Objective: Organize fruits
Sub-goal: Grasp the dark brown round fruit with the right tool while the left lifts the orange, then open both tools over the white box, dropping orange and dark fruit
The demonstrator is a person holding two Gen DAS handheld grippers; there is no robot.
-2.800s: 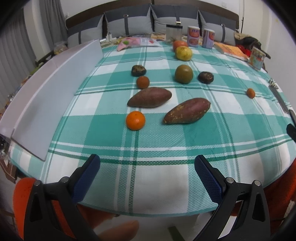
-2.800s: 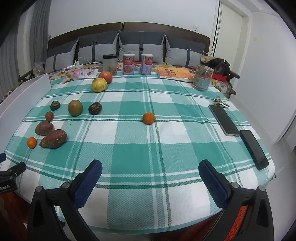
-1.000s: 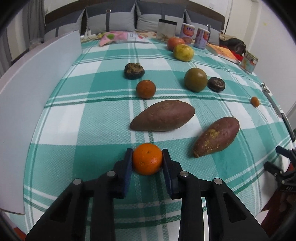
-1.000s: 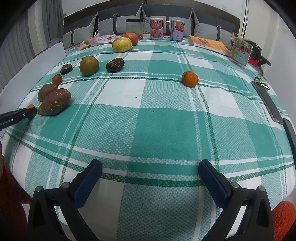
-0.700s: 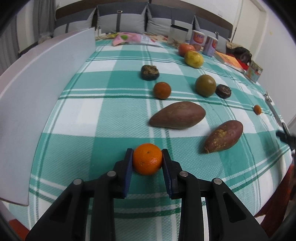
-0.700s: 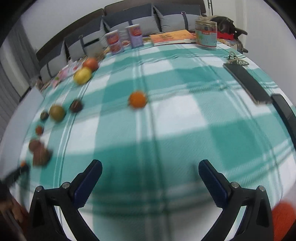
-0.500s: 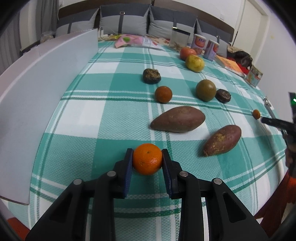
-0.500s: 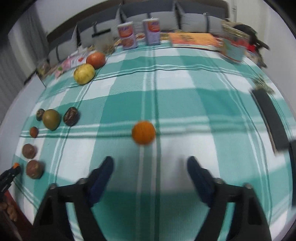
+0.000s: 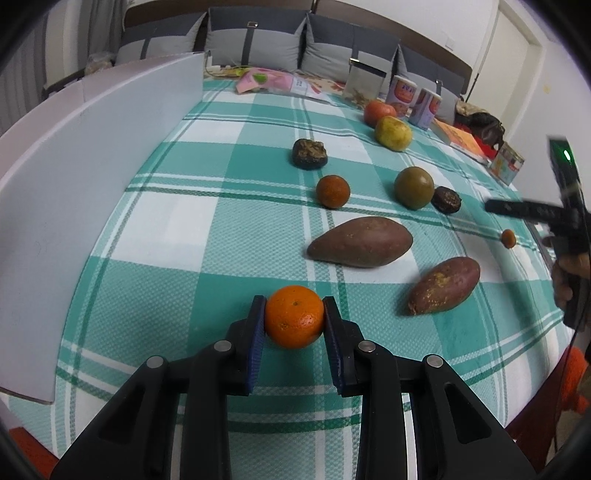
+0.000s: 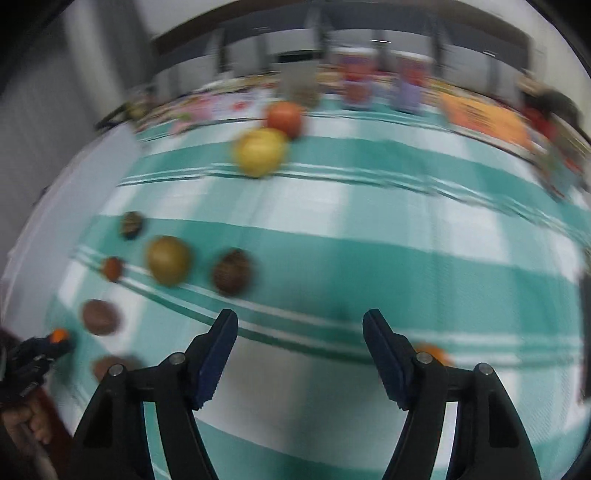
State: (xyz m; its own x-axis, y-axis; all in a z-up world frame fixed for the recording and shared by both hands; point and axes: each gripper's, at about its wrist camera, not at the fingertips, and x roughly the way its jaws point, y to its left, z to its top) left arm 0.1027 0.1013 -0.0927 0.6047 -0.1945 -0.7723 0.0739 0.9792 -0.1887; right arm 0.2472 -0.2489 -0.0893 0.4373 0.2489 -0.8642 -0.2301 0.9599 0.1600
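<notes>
White walls (image 9: 524, 22) and grey cushions (image 9: 255, 44) stand behind the checked green tablecloth (image 9: 207, 229)

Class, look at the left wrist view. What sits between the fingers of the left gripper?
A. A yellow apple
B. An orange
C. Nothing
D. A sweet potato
B: the orange sits between the blue fingers of the left gripper, which press on both its sides; both sweet potatoes lie on the cloth beyond it.

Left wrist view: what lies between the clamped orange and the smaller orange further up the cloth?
One sweet potato, lying crosswise between orange and smaller orange; left wrist view.
</notes>
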